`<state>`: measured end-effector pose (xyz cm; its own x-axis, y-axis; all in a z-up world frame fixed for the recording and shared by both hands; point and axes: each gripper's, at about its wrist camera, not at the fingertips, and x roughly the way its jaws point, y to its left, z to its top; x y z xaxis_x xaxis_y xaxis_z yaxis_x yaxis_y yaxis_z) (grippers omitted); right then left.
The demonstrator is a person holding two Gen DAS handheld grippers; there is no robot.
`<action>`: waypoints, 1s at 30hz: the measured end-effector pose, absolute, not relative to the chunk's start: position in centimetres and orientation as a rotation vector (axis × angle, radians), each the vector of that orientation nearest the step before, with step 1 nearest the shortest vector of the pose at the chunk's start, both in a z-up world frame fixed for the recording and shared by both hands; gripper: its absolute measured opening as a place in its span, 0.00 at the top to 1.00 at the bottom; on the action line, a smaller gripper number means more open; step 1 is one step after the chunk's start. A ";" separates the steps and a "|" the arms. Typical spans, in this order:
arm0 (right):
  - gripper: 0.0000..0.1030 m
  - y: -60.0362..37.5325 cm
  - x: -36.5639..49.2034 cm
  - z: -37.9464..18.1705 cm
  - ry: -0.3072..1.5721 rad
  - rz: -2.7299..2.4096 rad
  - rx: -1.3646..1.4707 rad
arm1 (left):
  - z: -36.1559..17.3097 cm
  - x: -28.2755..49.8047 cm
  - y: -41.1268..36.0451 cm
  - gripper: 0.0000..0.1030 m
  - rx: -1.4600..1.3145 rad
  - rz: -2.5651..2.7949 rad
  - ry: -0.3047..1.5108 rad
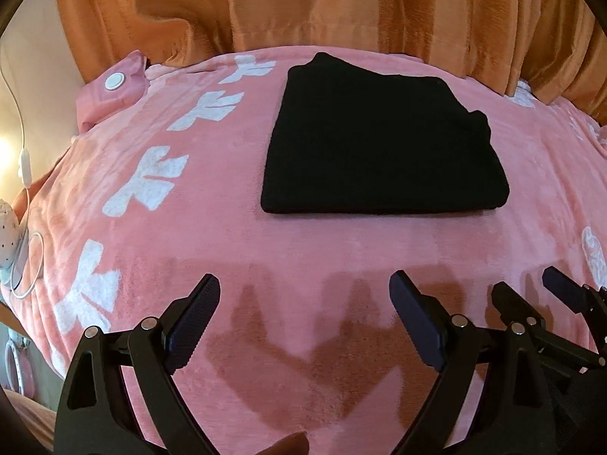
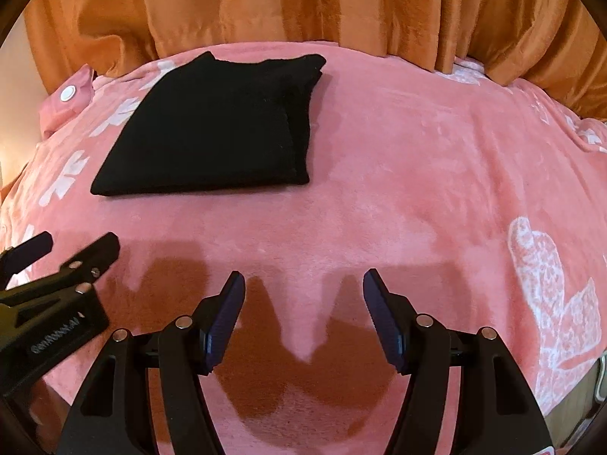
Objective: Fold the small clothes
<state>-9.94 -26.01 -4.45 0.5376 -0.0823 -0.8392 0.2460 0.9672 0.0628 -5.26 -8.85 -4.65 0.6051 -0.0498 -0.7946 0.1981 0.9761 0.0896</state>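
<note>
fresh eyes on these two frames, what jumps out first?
A black folded garment lying flat on the pink blanket, toward the far side near the orange curtain. Nearer the cameras, the left gripper and right gripper hang open and empty above bare blanket, casting dark shadows.

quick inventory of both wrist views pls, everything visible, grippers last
folded black knit garment: 1, black, lying flat on the blanket's far half, nothing touching it
pink fleece blanket with white prints: 1, pink and white, covering the surface
orange curtain: 1, orange, hanging behind the blanket's far edge
white round button on a pink flap: 1, white, far left corner
white cable with inline switch: 1, white, left edge
left hand-held gripper: 1, black, open, empty, near the garment's near side
right hand-held gripper: 1, black, open, empty, beside the left
</note>
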 end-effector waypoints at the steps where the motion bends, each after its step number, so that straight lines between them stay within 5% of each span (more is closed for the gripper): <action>1: 0.39 -26.0 -9.9 -4.4 0.984 -0.195 0.181 | -4.7 -5.3 -9.0 0.15 0.175 -0.147 0.910; 30: 0.41 -26.3 -9.5 -3.9 0.980 -0.224 0.176 | -5.2 -4.5 -10.0 0.19 0.152 -0.127 0.939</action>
